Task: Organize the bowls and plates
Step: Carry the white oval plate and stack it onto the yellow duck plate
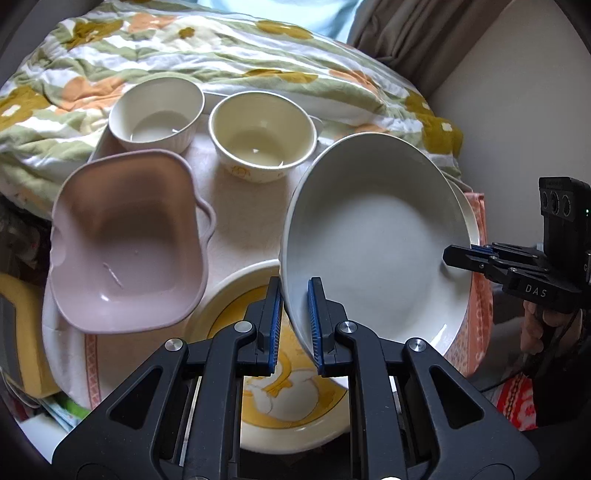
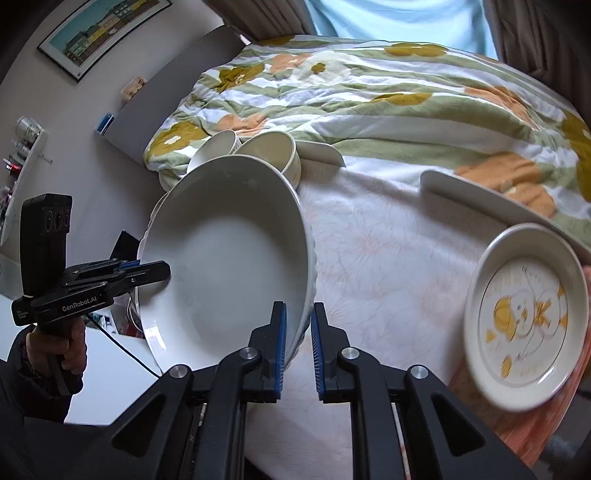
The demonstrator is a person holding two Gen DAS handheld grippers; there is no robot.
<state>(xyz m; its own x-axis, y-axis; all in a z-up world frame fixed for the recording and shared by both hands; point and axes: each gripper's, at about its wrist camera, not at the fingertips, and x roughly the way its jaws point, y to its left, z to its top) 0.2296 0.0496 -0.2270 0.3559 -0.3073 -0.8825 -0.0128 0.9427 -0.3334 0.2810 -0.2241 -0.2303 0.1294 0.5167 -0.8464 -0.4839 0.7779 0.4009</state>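
A large white plate (image 1: 373,236) is held tilted above the cloth-covered table (image 1: 240,225). My left gripper (image 1: 295,321) is shut on its near rim. My right gripper (image 2: 298,343) is shut on the opposite rim of the same white plate (image 2: 225,266); it also shows in the left wrist view (image 1: 476,258). Below lies a yellow duck plate (image 1: 295,398), which also shows in the right wrist view (image 2: 524,321). A pink square bowl (image 1: 125,243) sits at left. Two cream bowls (image 1: 157,112) (image 1: 262,134) stand behind it.
A flowered quilt (image 1: 221,55) is bunched behind the table. A white tray rim (image 2: 480,203) lies by the quilt. A wall and curtain (image 1: 424,33) close the right side. Clutter sits below the table's left edge.
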